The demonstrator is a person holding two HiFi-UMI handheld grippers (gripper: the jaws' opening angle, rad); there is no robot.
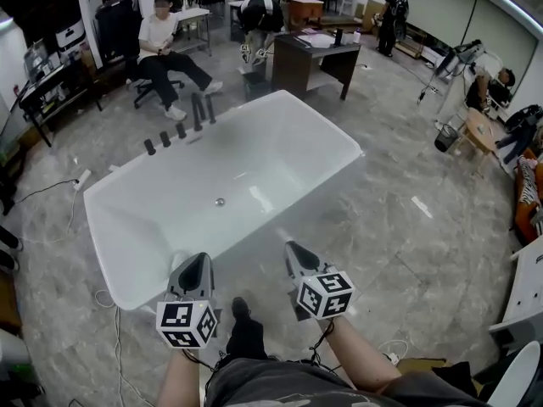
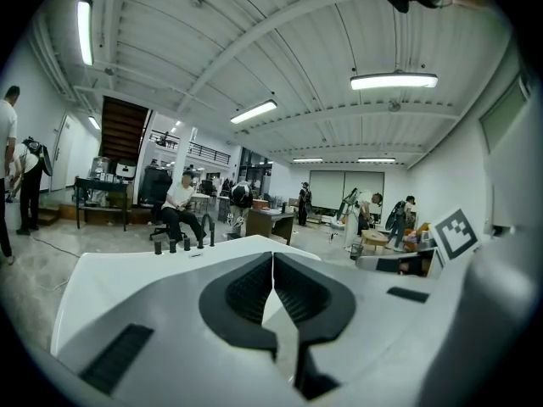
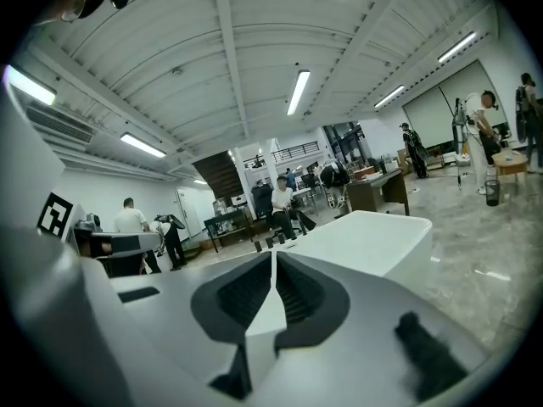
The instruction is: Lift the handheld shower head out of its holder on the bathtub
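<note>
A white freestanding bathtub (image 1: pixel 153 227) fills the middle of the head view. On its far left rim stands a row of black fittings (image 1: pixel 165 139), with the taller black shower head and spout (image 1: pixel 202 110) at the right end of the row. Which of the two tall pieces is the shower head I cannot tell. My left gripper (image 1: pixel 200 259) and right gripper (image 1: pixel 293 247) hover over the tub's near rim, far from the fittings. Both are shut with nothing between the jaws. The left gripper (image 2: pixel 272 257) looks across the tub at the fittings (image 2: pixel 187 242). The right gripper (image 3: pixel 273 257) sees them too (image 3: pixel 270 242).
A seated person (image 1: pixel 161 45) and a dark desk (image 1: pixel 314 53) are beyond the tub. Cables and a power strip (image 1: pixel 82 181) lie on the marble floor at its left. My own shoe (image 1: pixel 242 308) is just before the tub. Other people stand at the back.
</note>
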